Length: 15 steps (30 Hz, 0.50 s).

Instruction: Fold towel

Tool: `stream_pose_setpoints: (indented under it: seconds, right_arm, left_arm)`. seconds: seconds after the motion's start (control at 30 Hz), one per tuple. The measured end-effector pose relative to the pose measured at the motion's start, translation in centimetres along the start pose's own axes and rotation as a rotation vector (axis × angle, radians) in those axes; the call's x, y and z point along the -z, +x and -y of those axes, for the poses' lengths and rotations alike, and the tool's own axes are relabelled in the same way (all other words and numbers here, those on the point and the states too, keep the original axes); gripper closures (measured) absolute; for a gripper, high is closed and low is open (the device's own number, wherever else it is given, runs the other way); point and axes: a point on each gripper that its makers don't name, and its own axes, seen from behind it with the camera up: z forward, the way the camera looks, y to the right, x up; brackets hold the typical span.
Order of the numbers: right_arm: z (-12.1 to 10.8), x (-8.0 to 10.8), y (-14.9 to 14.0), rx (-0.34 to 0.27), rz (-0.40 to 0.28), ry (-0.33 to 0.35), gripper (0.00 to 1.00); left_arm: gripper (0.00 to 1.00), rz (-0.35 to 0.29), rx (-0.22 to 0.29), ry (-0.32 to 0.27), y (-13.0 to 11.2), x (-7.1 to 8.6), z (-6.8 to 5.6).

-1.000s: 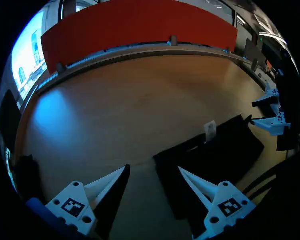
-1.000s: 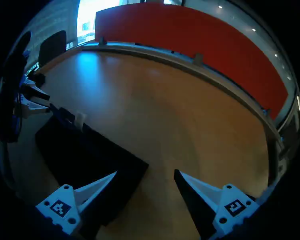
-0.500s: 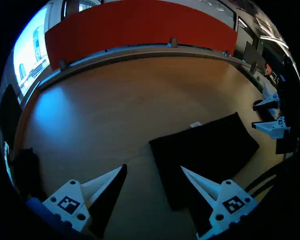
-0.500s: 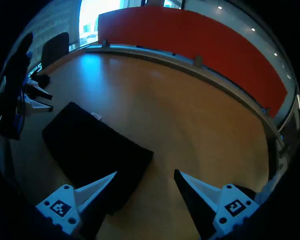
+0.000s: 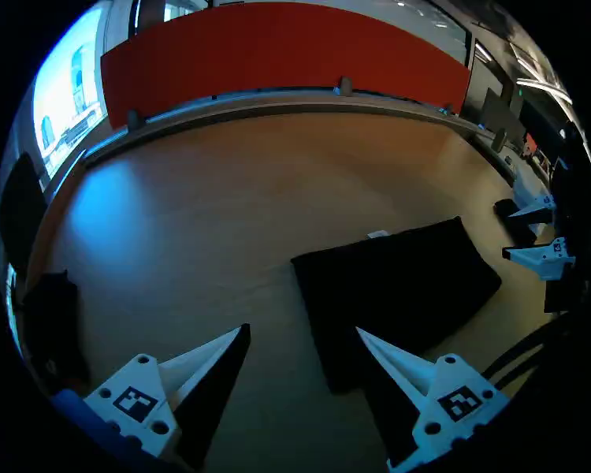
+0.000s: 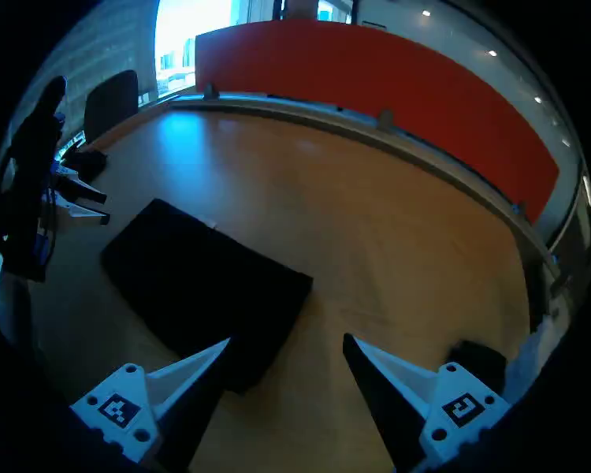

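On table, towel flat, long axis diagonal

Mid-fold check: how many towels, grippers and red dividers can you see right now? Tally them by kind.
black towel: 1
grippers: 2, left gripper and right gripper, both open
red divider: 1
Total: 4
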Motion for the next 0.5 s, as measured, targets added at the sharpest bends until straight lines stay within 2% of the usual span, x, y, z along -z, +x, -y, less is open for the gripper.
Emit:
stream_pose_setpoints:
  seconds: [0.2, 0.5]
  right_arm:
    - [0.4, 0.1, -0.2, 0.004, 0.000, 0.012, 0.00]
    - [1.5, 0.2, -0.1, 0.041, -0.007, 0.062, 0.00]
  left_arm:
    - [0.13, -0.008, 0.011, 0.009, -0.3, 0.7, 0.1]
    - [0.13, -0.025, 0.048, 0.039, -1.8, 2.9, 0.7]
